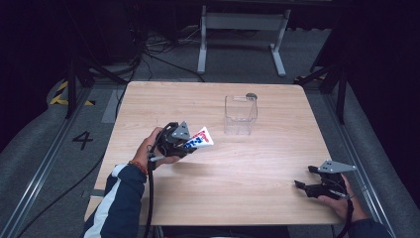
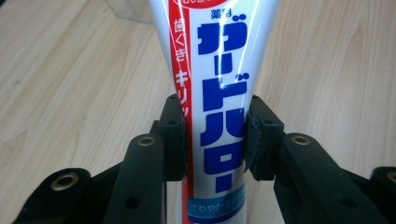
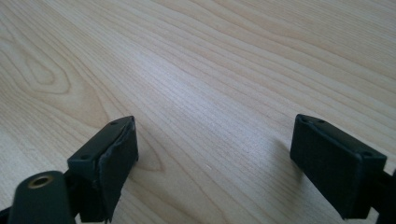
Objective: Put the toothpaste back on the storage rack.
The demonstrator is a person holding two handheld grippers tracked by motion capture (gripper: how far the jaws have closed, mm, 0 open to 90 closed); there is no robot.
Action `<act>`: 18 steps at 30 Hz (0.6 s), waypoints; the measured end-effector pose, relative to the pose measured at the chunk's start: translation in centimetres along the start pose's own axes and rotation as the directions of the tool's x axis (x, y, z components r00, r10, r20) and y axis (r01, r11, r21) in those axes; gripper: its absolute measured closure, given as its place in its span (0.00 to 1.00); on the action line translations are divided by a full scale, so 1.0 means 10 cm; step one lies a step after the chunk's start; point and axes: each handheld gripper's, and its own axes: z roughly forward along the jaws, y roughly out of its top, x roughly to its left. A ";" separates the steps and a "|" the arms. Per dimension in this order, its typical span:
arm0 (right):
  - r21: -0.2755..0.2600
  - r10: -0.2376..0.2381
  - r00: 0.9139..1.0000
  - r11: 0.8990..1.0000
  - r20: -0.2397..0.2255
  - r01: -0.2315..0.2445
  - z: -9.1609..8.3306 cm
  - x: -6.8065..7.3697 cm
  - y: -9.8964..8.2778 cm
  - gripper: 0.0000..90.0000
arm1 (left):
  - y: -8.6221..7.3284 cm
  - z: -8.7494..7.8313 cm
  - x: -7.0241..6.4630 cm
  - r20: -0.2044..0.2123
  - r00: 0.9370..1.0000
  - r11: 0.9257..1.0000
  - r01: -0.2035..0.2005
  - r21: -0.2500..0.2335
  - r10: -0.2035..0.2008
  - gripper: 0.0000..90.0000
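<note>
A white toothpaste tube [image 2: 219, 93] with blue and red lettering is clamped between the two pads of my left gripper [image 2: 215, 140]. In the high view that left gripper [image 1: 184, 144] holds the tube [image 1: 200, 138] just above the table's left middle, its flat end pointing toward a clear plastic box [image 1: 240, 115]. My right gripper [image 1: 304, 181] rests near the front right corner of the table; in its own view the right gripper [image 3: 212, 154] has its jaws wide apart over bare wood with nothing between them.
The light wooden table [image 1: 218, 198] carries the clear box past its middle, with a small dark round thing [image 1: 251, 95] behind the box. Dark floor, cables and a white frame [image 1: 242, 29] lie beyond the far edge.
</note>
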 end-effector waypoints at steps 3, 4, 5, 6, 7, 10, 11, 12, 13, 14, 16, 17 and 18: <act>0.000 0.000 1.000 1.000 0.000 0.000 0.00 0.00 0.00 0.17 | -0.01 -0.01 0.02 -0.003 1.000 1.000 0.008 -0.029 -0.008 0.73; 0.000 0.000 1.000 1.000 0.000 0.000 0.00 0.00 0.00 0.17 | 0.00 -0.02 0.02 -0.005 1.000 0.999 0.010 -0.030 -0.010 0.73; 0.000 0.000 1.000 1.000 0.000 0.000 0.00 0.00 0.00 0.17 | 0.00 -0.03 0.02 -0.005 1.000 0.999 0.018 -0.037 -0.018 0.73; 0.000 0.000 1.000 1.000 0.000 0.000 0.00 0.00 0.00 0.17 | 0.00 -0.04 0.02 -0.010 1.000 0.999 0.026 -0.048 -0.026 0.73; 0.000 0.000 1.000 1.000 0.000 0.000 0.00 0.00 0.00 0.17 | 0.01 -0.05 0.03 -0.010 1.000 0.998 0.028 -0.056 -0.029 0.73; 0.000 0.001 1.000 1.000 0.000 -0.001 0.00 0.00 0.00 0.17 | 0.03 -0.09 0.03 -0.015 0.999 0.996 0.034 -0.086 -0.035 0.73; 0.000 -0.001 1.000 1.000 0.000 0.001 0.00 0.00 0.00 0.17 | 0.04 -0.09 0.03 -0.012 0.999 0.995 0.041 -0.094 -0.042 0.73; 0.000 -0.001 1.000 1.000 -0.001 0.001 0.00 0.00 0.00 0.17 | 0.05 -0.11 0.03 -0.009 0.999 0.993 0.048 -0.110 -0.049 0.73; 0.000 -0.001 1.000 1.000 -0.001 0.001 0.00 0.00 0.00 0.17 | 0.06 -0.11 0.03 -0.005 0.999 0.993 0.048 -0.110 -0.049 0.73; 0.000 -0.001 1.000 1.000 -0.001 0.001 0.00 0.00 0.00 0.17 | 0.07 -0.11 0.02 -0.011 0.999 0.991 0.047 -0.122 -0.049 0.73; 0.000 -0.001 1.000 1.000 -0.001 0.001 0.00 0.00 0.00 0.17 | 0.08 -0.11 0.02 -0.013 0.999 0.991 0.046 -0.124 -0.048 0.73; 0.000 -0.001 1.000 1.000 -0.001 0.001 0.00 0.00 0.00 0.17 | 0.09 -0.10 0.01 -0.012 0.999 0.991 0.048 -0.126 -0.050 0.73; 0.000 -0.001 1.000 1.000 -0.001 0.001 0.00 0.00 0.00 0.17 | 0.10 -0.10 0.01 -0.016 0.999 0.991 0.044 -0.124 -0.047 0.73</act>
